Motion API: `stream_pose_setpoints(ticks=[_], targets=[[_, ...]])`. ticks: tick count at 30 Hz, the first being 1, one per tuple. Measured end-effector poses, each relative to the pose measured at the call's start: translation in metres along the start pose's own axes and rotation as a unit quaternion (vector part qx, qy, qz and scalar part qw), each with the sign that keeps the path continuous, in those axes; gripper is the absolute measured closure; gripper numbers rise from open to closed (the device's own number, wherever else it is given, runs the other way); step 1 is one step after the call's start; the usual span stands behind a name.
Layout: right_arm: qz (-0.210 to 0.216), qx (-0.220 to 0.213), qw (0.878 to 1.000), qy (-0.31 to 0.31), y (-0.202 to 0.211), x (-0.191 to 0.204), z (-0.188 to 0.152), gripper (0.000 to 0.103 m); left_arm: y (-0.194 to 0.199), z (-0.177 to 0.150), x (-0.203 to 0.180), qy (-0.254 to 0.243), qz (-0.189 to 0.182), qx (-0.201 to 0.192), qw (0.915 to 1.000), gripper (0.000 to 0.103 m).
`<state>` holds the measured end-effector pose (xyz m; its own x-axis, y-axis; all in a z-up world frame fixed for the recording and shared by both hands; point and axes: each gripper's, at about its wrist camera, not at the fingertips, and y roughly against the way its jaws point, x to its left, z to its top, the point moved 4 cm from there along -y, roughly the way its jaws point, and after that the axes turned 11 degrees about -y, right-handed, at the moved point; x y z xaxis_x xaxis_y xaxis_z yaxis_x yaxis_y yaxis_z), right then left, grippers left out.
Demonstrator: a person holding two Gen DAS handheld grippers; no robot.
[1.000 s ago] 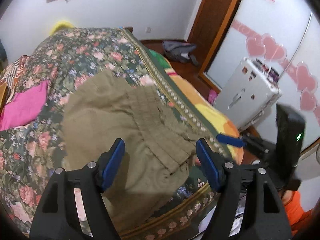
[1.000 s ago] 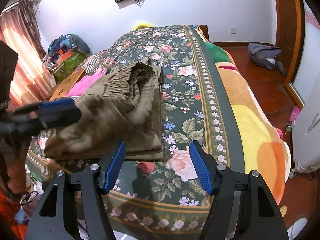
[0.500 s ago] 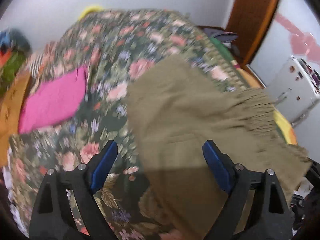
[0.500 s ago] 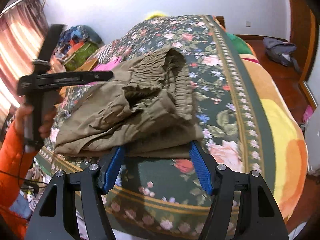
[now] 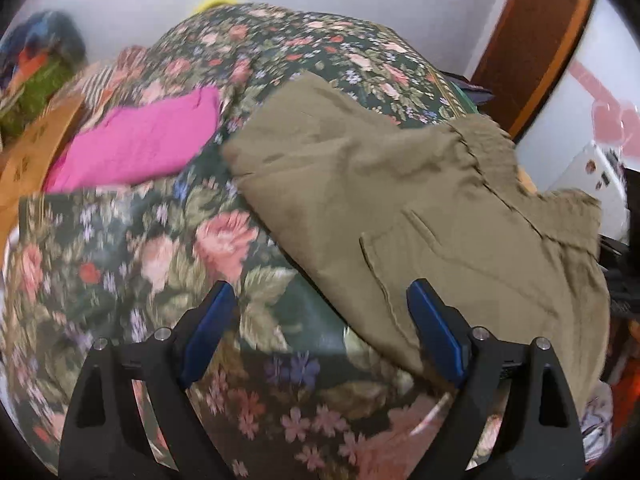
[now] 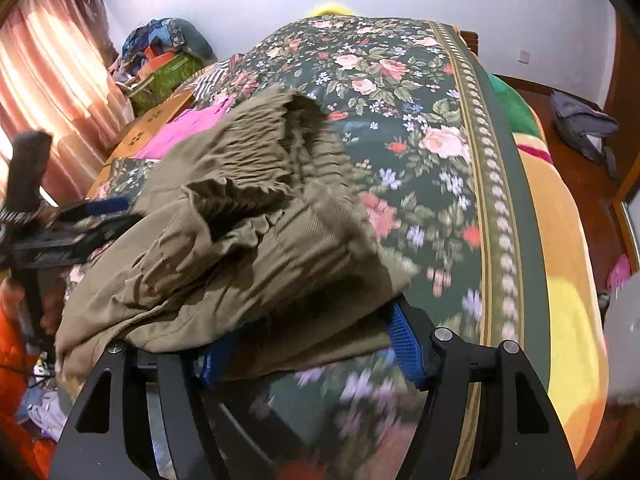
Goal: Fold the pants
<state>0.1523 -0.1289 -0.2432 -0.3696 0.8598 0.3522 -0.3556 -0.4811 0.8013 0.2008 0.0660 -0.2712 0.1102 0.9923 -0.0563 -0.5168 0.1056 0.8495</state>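
Observation:
Olive pants (image 5: 400, 200) lie bunched on the flowered bedspread (image 5: 120, 260), waistband to the right. My left gripper (image 5: 320, 286) hangs open just above their near left edge. Its right finger is over the cloth and its left finger over the bedspread, with nothing pinched. In the right wrist view the pants (image 6: 240, 240) are heaped up, elastic waistband on top. My right gripper (image 6: 310, 332) is open at their near edge. Cloth lies between its blue pads and drapes over the left finger. The left gripper (image 6: 116, 214) shows at the far side of the heap.
A pink garment (image 5: 136, 144) and a cardboard box (image 6: 156, 124) lie at the bed's left side, with a heap of bags (image 6: 168, 48) by the curtain (image 6: 48, 60). The bed's right edge drops to a wooden floor with a grey bag (image 6: 580, 128). An orange sleeve (image 6: 12, 320) shows low left.
The left gripper swung left and down to the pants' near left edge, and its jaws widened. The right gripper pushed forward, so the pants' edge now lies between its fingers.

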Motion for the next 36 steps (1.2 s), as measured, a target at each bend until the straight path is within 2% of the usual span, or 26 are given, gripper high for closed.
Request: stream_pose_setpoints(ticks=[2,6,8,12,15,17,21,26,29,31,34,36], targets=[[0.002,0.005,1.0,0.012,-0.008,-0.003,0.011,0.04,0.002,-0.004,-0.001,0.008,0.005,-0.002,1.0,0.013],[0.003,0.012,1.0,0.019,-0.03,-0.007,0.038,0.04,0.009,-0.004,-0.018,-0.023,0.054,-0.019,0.9981,0.013],[-0.014,0.002,1.0,0.024,-0.039,-0.008,0.051,0.04,0.008,0.0,-0.023,-0.026,0.065,-0.02,0.9974,0.013],[-0.046,-0.005,0.999,0.015,-0.045,-0.015,0.069,0.04,0.005,0.005,-0.017,0.013,0.052,-0.014,0.9984,0.014],[-0.054,-0.022,0.998,0.005,-0.026,-0.023,0.068,0.04,0.015,0.003,-0.009,0.029,0.03,-0.02,0.9989,0.014],[-0.063,-0.036,0.997,0.005,-0.009,-0.027,0.067,0.038,0.024,0.003,-0.002,0.032,0.029,-0.025,0.9987,0.014],[-0.055,-0.066,0.996,-0.004,0.03,-0.024,0.064,0.038,0.042,0.013,0.019,0.032,0.067,-0.049,0.996,0.014],[-0.018,-0.083,0.996,0.0,0.049,0.005,0.06,0.037,0.036,0.022,0.052,0.038,0.102,-0.043,0.9931,0.014],[-0.007,-0.074,0.997,0.022,0.039,0.025,0.051,0.036,0.014,0.017,0.066,0.041,0.112,-0.017,0.9927,0.014],[-0.023,-0.056,0.997,0.044,0.022,0.034,0.042,0.036,0.0,0.008,0.072,0.046,0.105,-0.001,0.9934,0.013],[-0.05,-0.024,0.997,0.055,-0.005,0.028,0.032,0.037,-0.014,-0.005,0.08,0.061,0.086,0.007,0.9944,0.01],[-0.044,-0.015,0.998,0.042,-0.013,0.017,0.03,0.036,-0.014,-0.013,0.086,0.069,0.089,0.005,0.9937,0.006]])
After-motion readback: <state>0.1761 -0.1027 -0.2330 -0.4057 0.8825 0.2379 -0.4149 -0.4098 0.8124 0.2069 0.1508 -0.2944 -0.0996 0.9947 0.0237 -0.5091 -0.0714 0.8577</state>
